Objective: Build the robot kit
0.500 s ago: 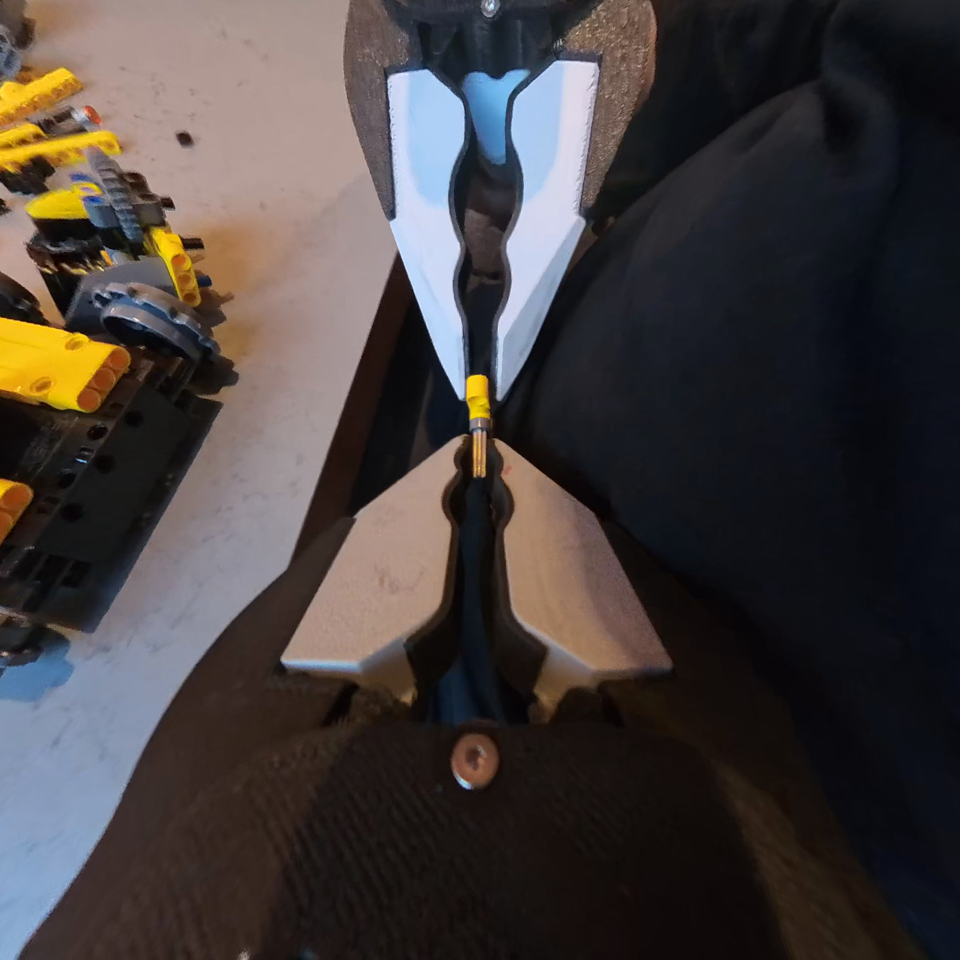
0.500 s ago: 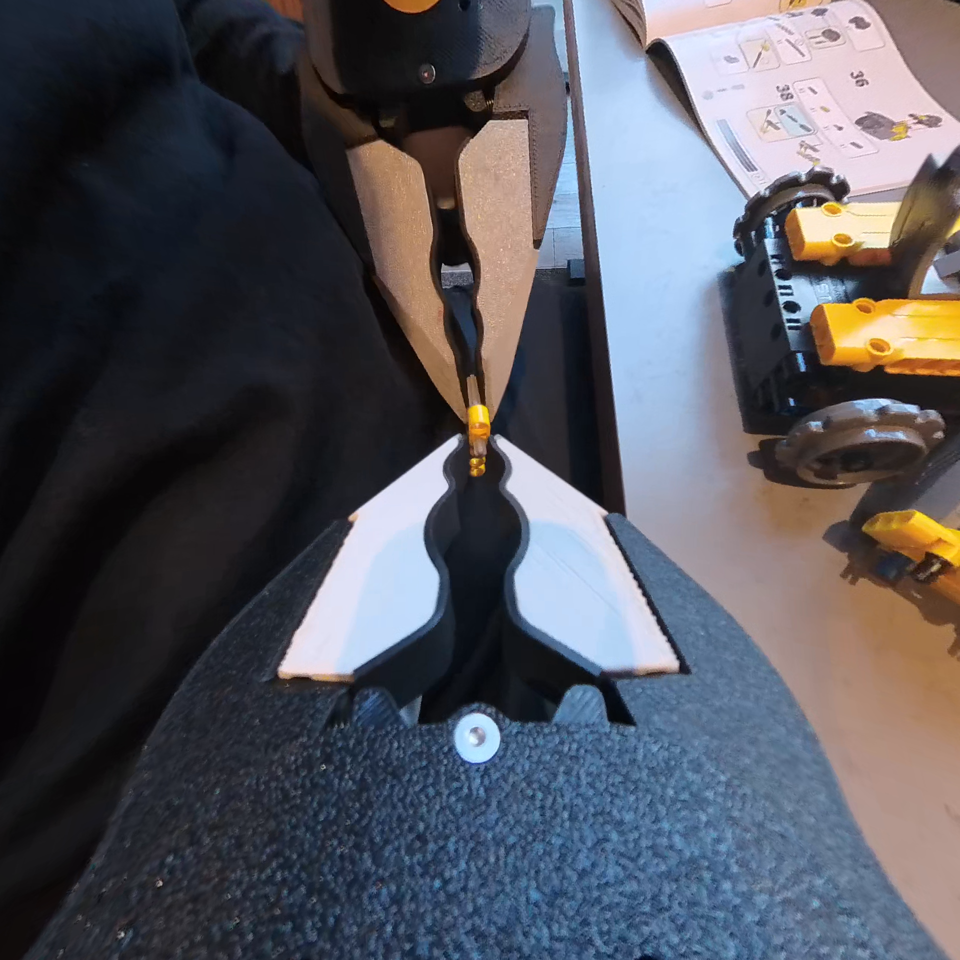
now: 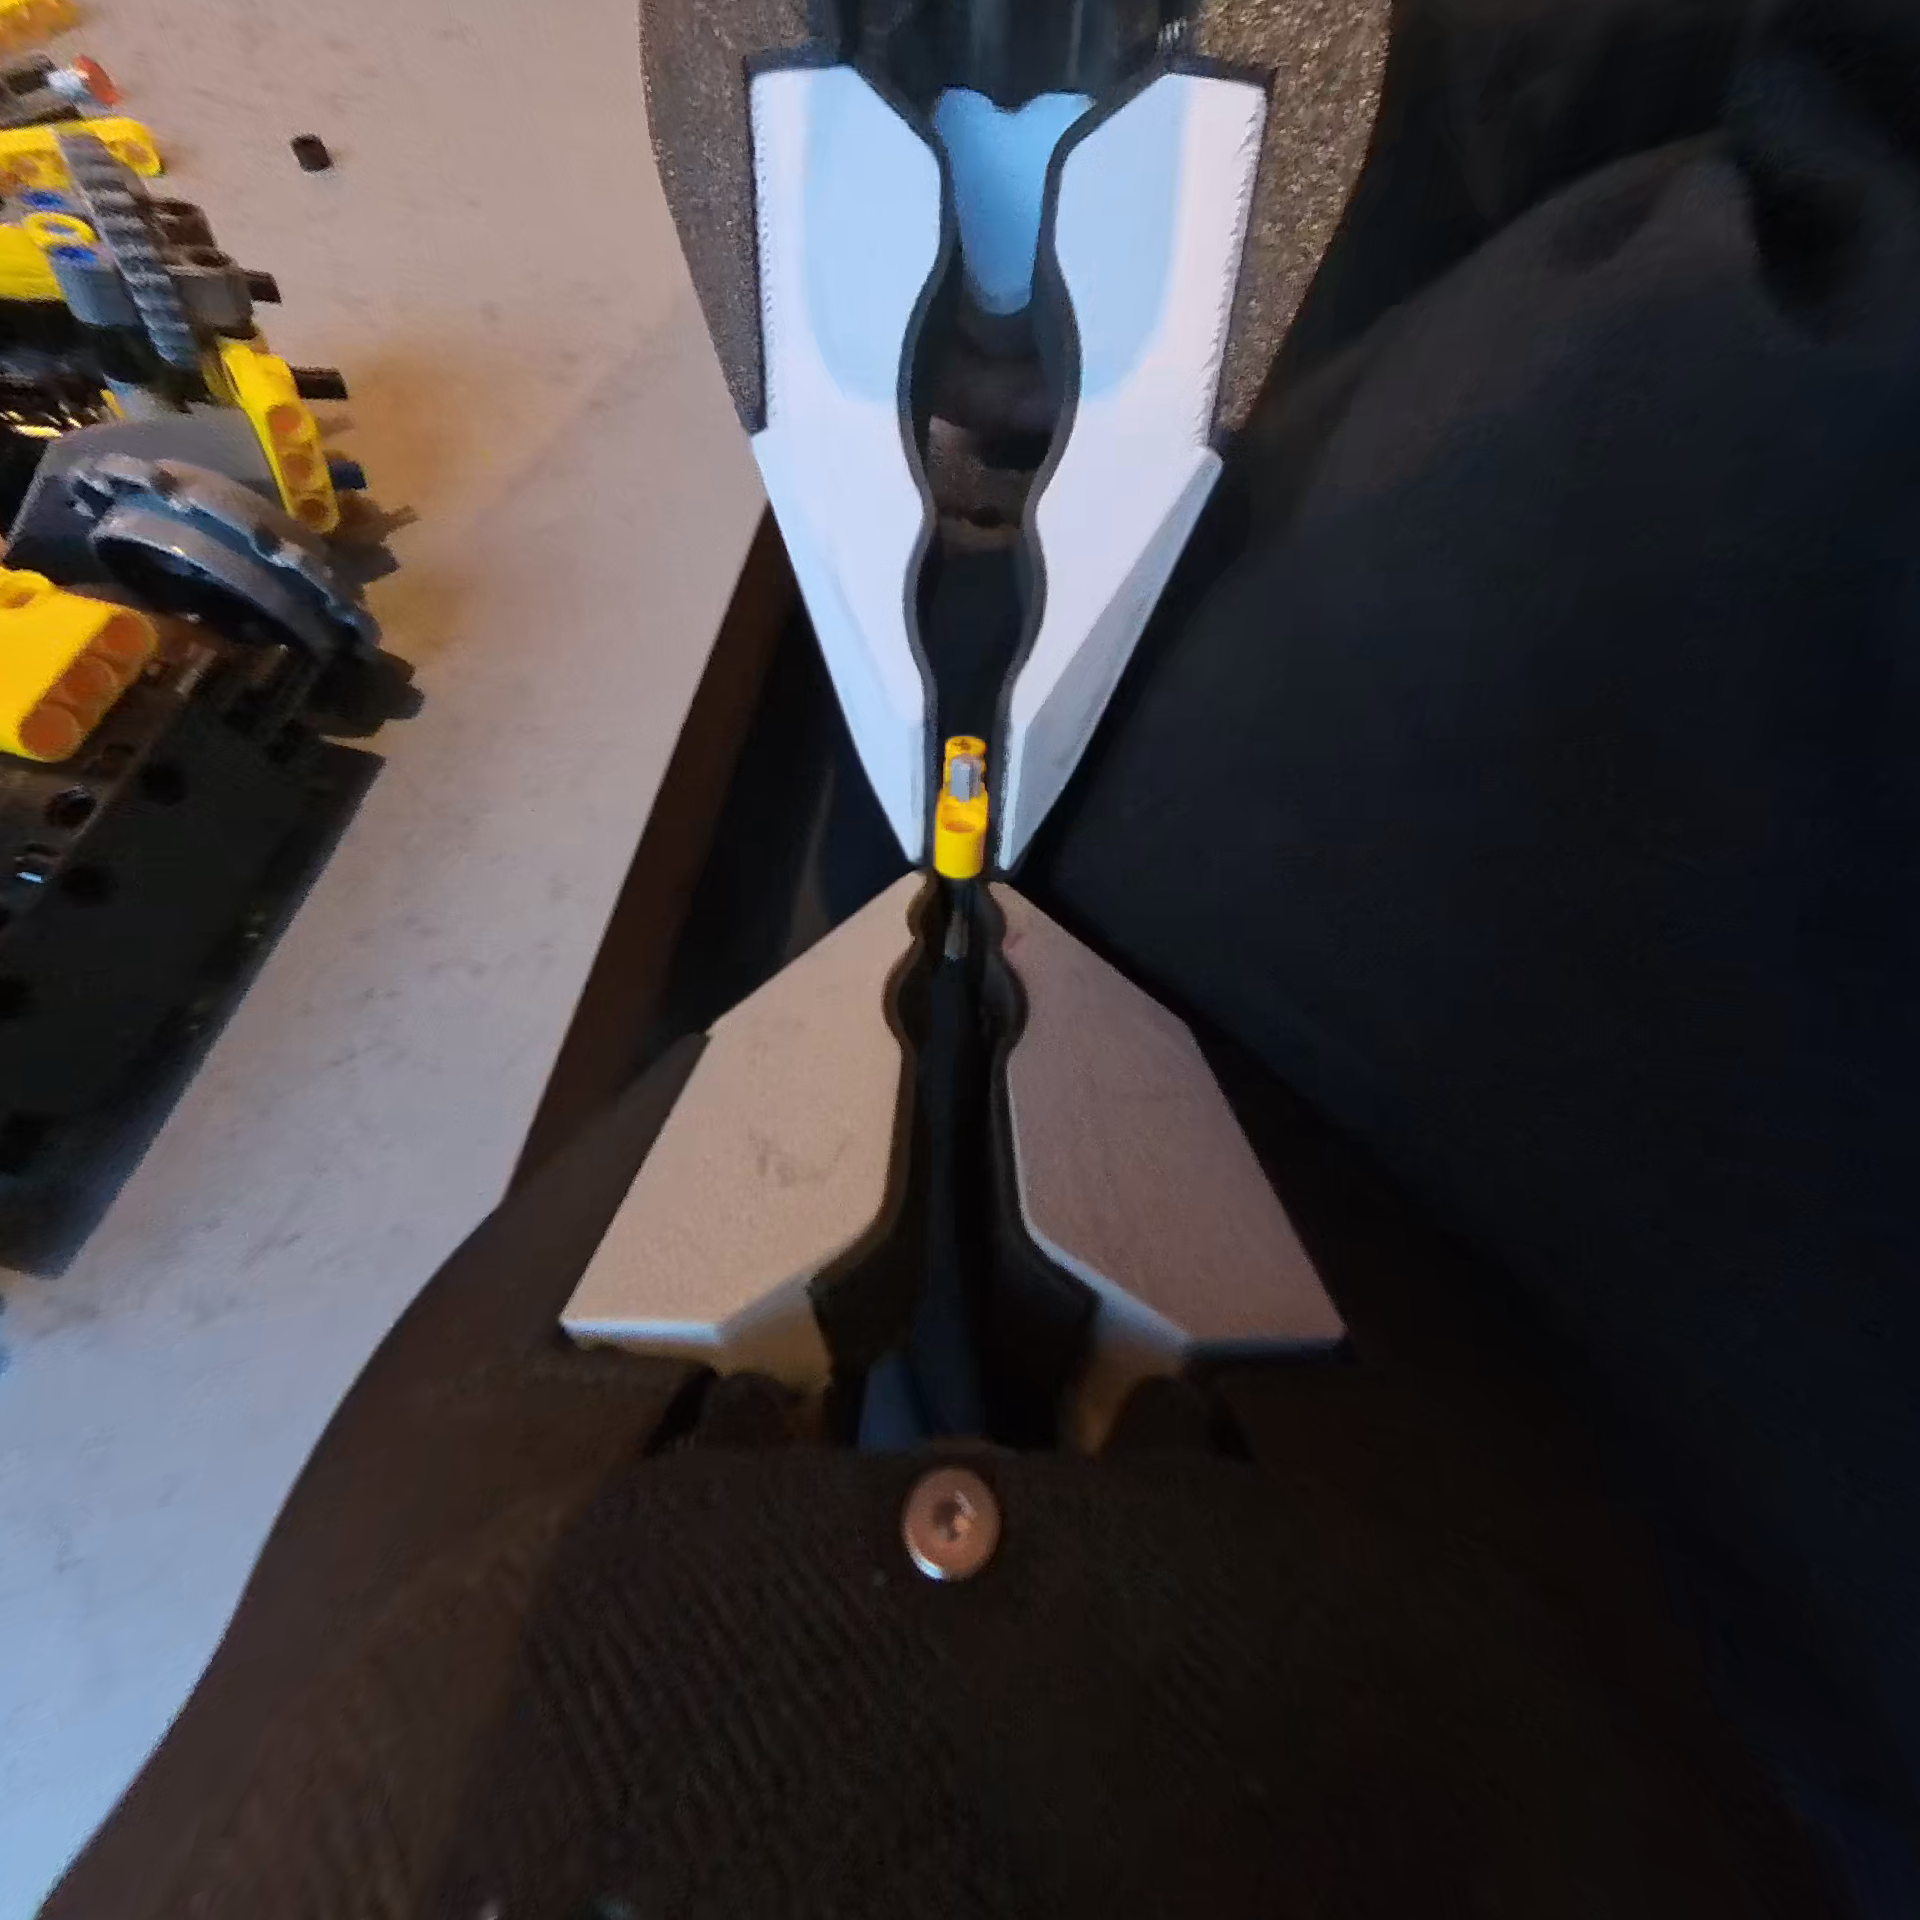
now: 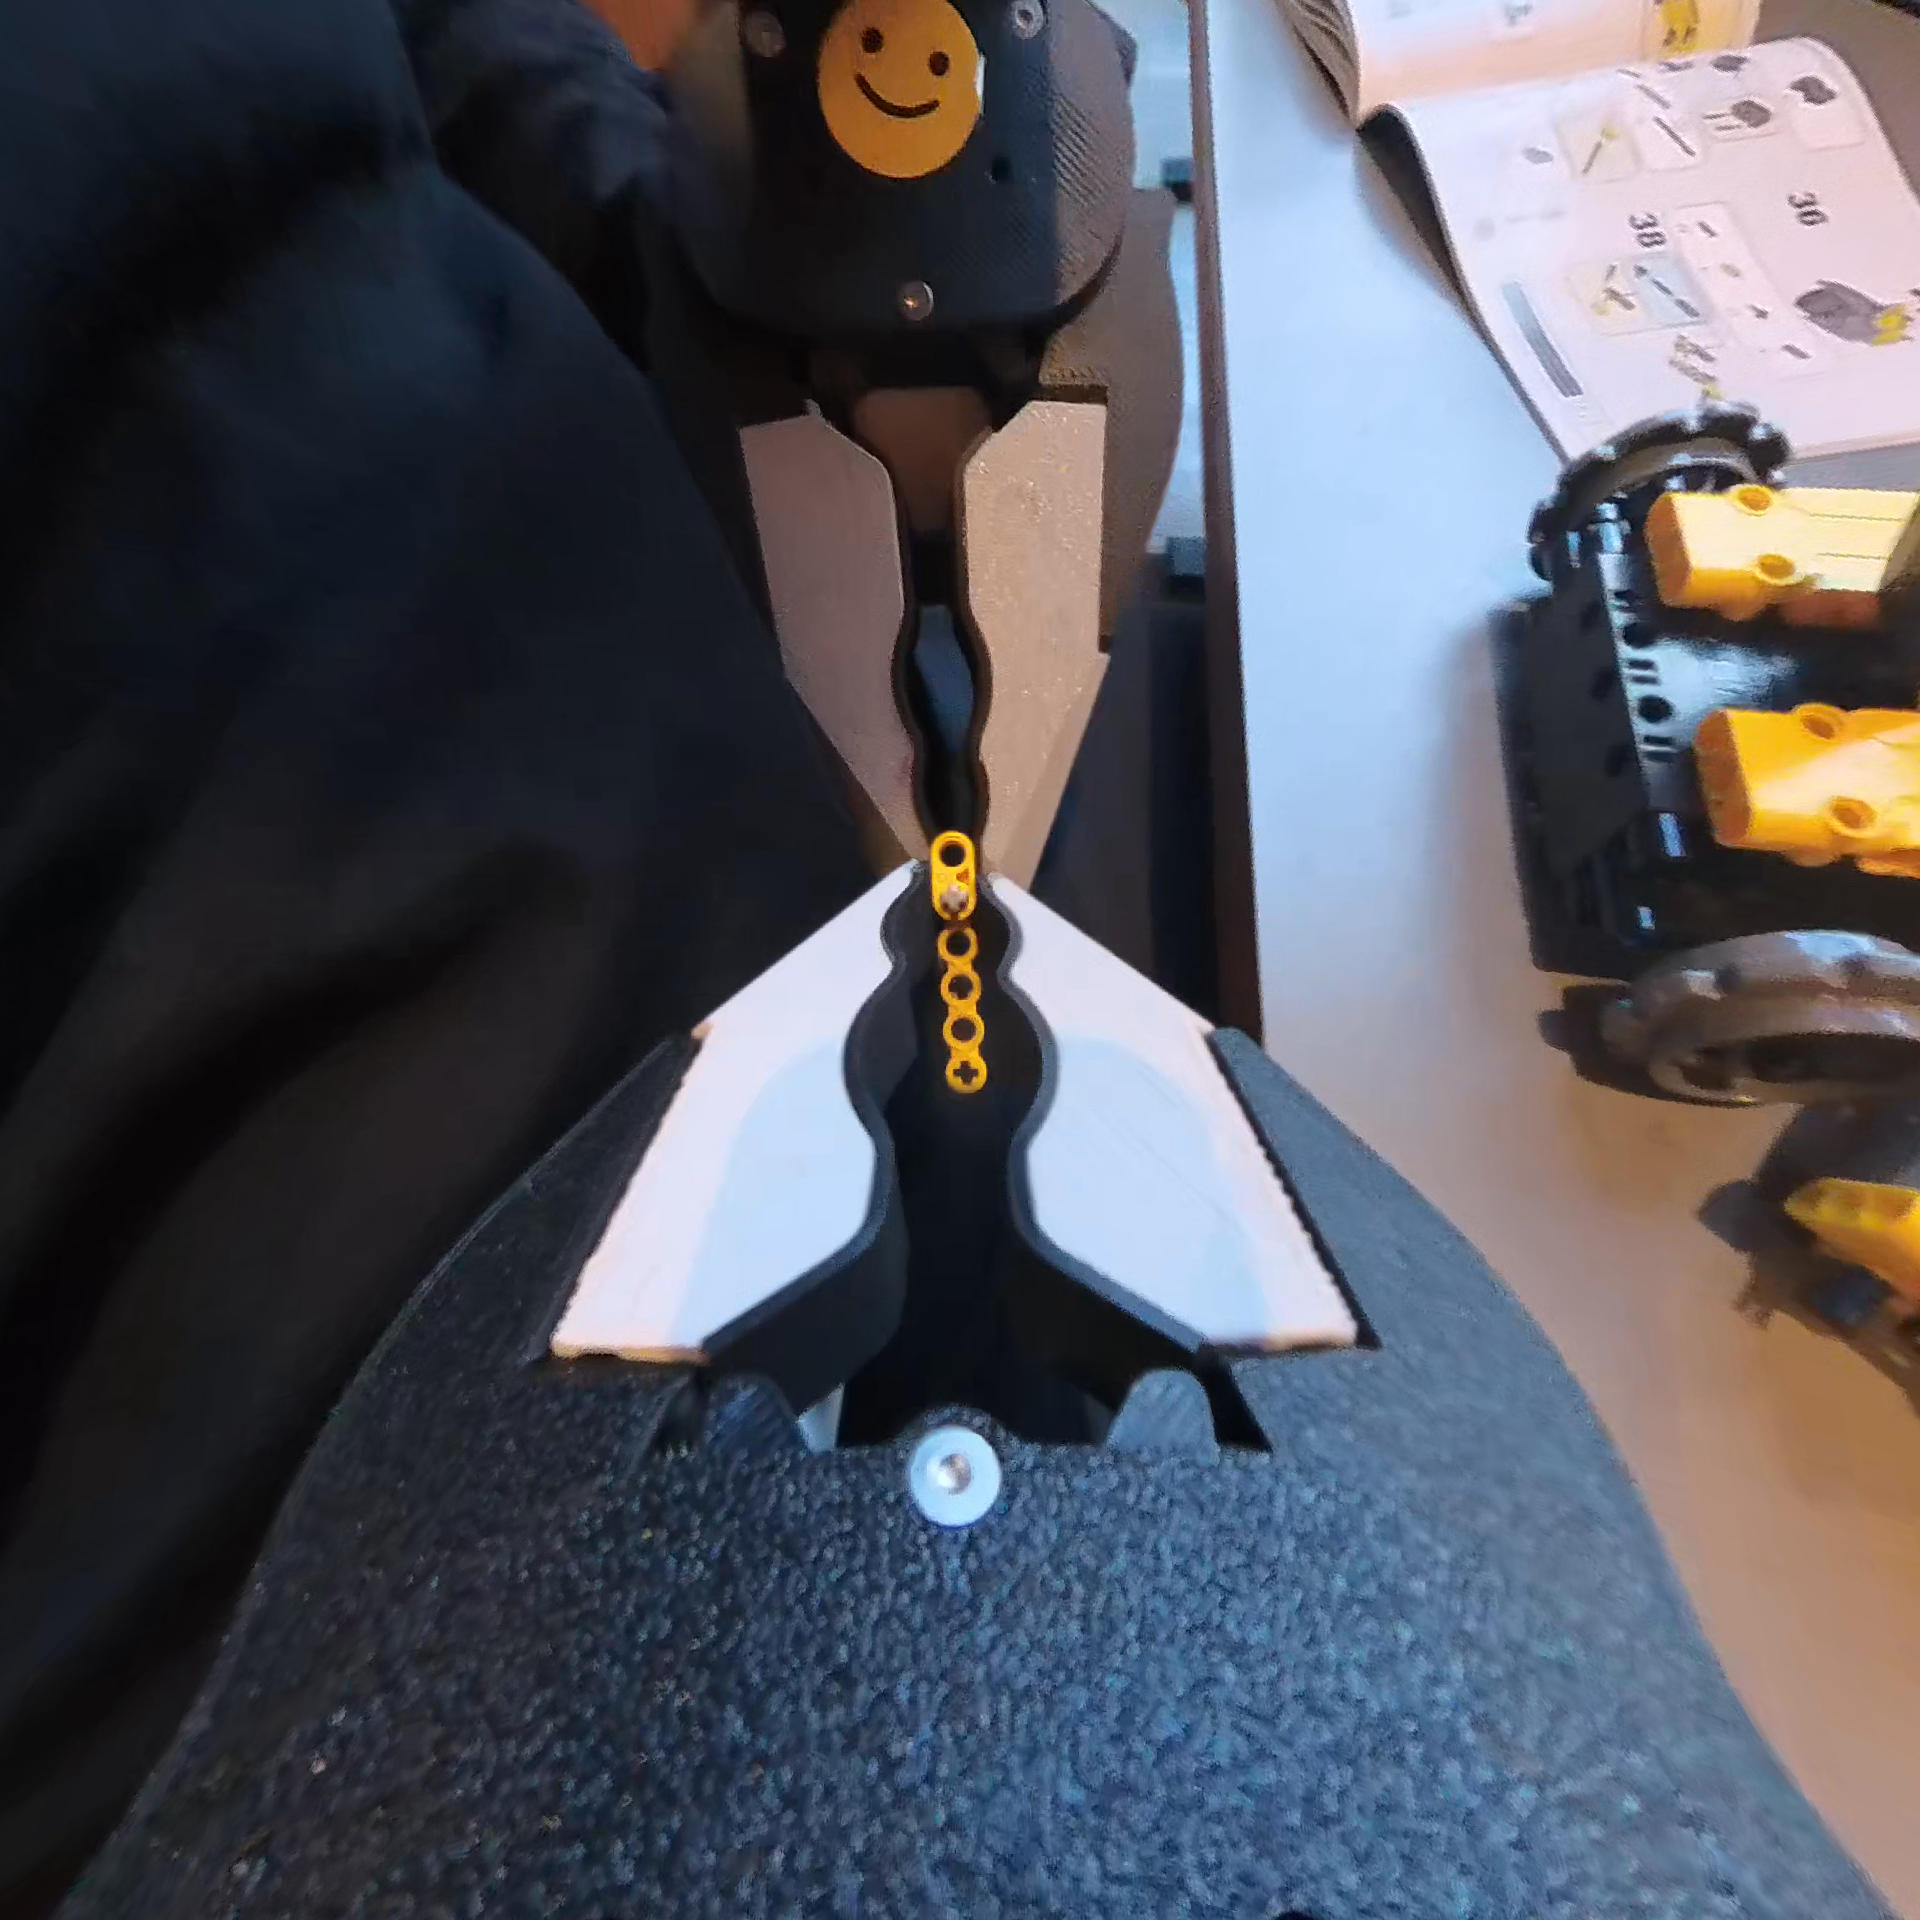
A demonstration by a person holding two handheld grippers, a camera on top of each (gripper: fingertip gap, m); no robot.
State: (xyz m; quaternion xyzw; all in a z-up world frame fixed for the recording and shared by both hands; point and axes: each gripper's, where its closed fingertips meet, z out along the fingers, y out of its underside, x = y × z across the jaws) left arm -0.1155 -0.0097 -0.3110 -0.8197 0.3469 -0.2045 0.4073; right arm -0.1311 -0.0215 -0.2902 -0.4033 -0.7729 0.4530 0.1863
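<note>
The right tool [image 4: 958, 902] is clamped on a thin yellow perforated beam [image 4: 962, 987], tip to tip with the left tool [image 3: 961, 914], which pinches a dark axle [image 3: 958, 928] entering the beam's end hole. Both meet off the bench's [image 4: 1382, 727] near edge, above dark fabric [image 4: 312, 623]. A yellow-and-black brick vehicle [image 4: 1704, 748] and an open booklet [image 4: 1621, 208] lie on the bench.

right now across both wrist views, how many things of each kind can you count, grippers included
grippers: 2 (left gripper, right gripper)
yellow holed beam: 1
dark axle: 1
black and yellow brick model, counted as one cluster: 1
instruction booklet: 1
loose black piece: 1
total: 7
</note>
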